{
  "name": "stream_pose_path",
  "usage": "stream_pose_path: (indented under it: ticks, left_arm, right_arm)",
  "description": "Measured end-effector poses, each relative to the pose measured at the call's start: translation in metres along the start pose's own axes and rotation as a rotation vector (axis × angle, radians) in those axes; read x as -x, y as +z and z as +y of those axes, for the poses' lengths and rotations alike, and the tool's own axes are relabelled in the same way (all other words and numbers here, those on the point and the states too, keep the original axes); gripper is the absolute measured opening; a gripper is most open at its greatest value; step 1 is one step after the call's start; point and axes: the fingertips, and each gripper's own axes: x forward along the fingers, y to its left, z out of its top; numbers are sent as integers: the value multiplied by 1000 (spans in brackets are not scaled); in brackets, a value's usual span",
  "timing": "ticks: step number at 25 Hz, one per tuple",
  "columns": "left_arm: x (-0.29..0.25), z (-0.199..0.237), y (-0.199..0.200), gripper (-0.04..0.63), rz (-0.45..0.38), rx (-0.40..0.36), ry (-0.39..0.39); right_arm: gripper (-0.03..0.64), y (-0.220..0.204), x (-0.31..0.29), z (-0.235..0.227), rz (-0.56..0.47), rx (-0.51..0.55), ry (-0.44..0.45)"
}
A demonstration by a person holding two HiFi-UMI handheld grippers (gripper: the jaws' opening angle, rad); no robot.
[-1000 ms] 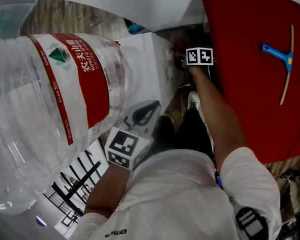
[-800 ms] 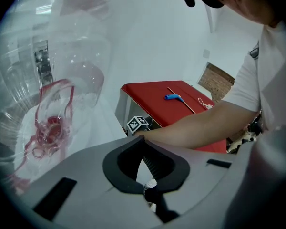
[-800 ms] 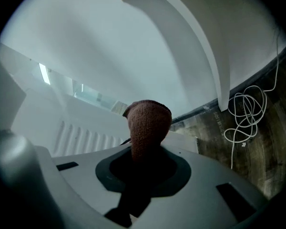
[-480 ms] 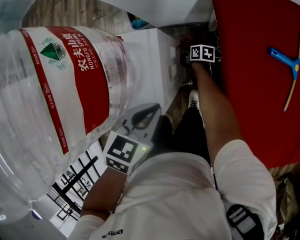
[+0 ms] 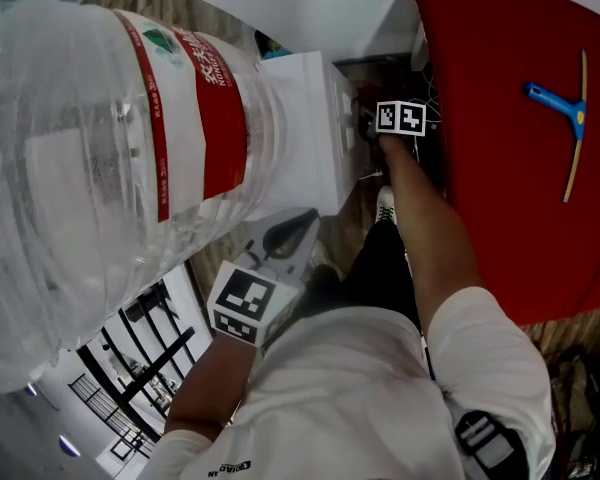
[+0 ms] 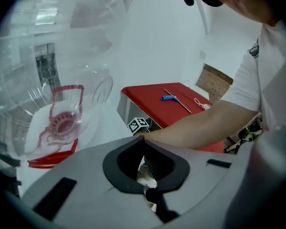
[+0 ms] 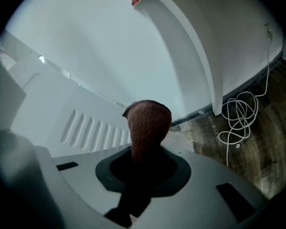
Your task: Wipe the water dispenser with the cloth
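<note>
**A:** How far along is the wiping?

**B:** Under way, I judge. The right gripper has its jaws clamped on the cloth, low against the right side of the water dispenser, beside a row of vent slots. I cannot tell whether the cloth's tip touches the panel or sits just off it.

**A:** Which parts are done?

**B:** I cannot tell. The white casing shows no streaks, wet patches or dirt, so wiped and unwiped areas look alike. I would guess the top, the front and the left side remain.

**A:** And the other one?

**B:** The left gripper has its jaws together on nothing. It is held near the person's chest, well apart from the dispenser.

**A:** How does the cloth look?

**B:** It is brown and knitted, bunched into a rounded stub that stands up out of the jaws.

**A:** Anything else close by?

**B:** The clear water bottle sits on top of the dispenser. A white cable lies coiled on the floor to the right. On the red tabletop further right lies a blue squeegee.
</note>
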Motion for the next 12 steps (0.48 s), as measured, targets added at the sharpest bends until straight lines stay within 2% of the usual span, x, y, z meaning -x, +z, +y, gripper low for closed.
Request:
stream_pose_path:
  ticks: [8, 12]
  left_arm:
    - [55, -9, -20, -11, -95, -49, -43]
    - [94, -13, -49, -11, -133, -63, -58]
  right_arm:
    - [58, -28, 61, 36, -93, 15, -46]
    - [58, -48, 99, 55, -171, 27, -72]
